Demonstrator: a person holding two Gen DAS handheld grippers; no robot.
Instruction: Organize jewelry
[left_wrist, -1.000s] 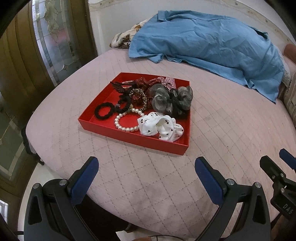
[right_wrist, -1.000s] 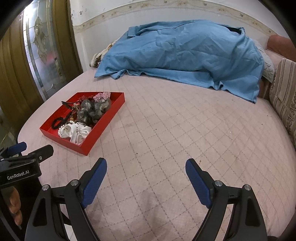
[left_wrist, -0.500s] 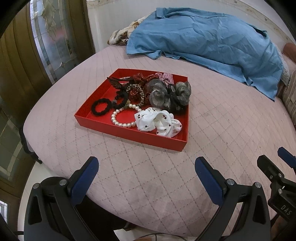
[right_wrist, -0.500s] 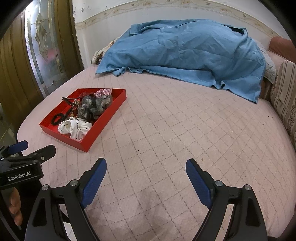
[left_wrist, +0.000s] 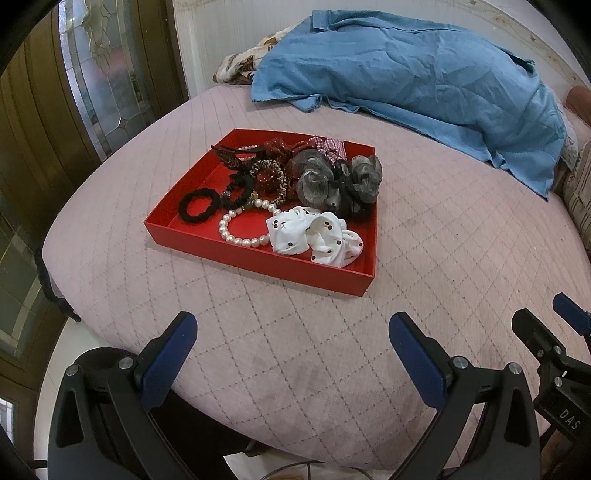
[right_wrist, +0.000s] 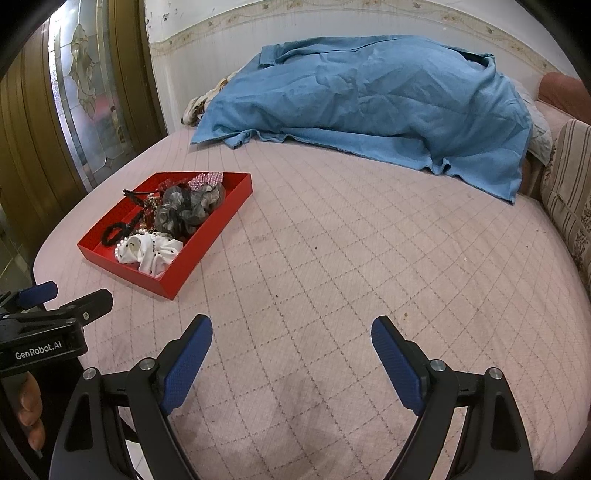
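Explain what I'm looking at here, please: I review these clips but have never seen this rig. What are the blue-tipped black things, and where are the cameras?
No robot: a person holds one hand-held claw in each hand, and each carries a fisheye camera looking forward along its two fingers. The left view shows the left claw open and empty, aimed at a red tray on a pink quilted bed. The tray holds a pearl bracelet, a white dotted scrunchie, a black hair tie and grey scrunchies. The right view shows the right claw, also open and empty, over bare quilt. A blue sheet lies behind.
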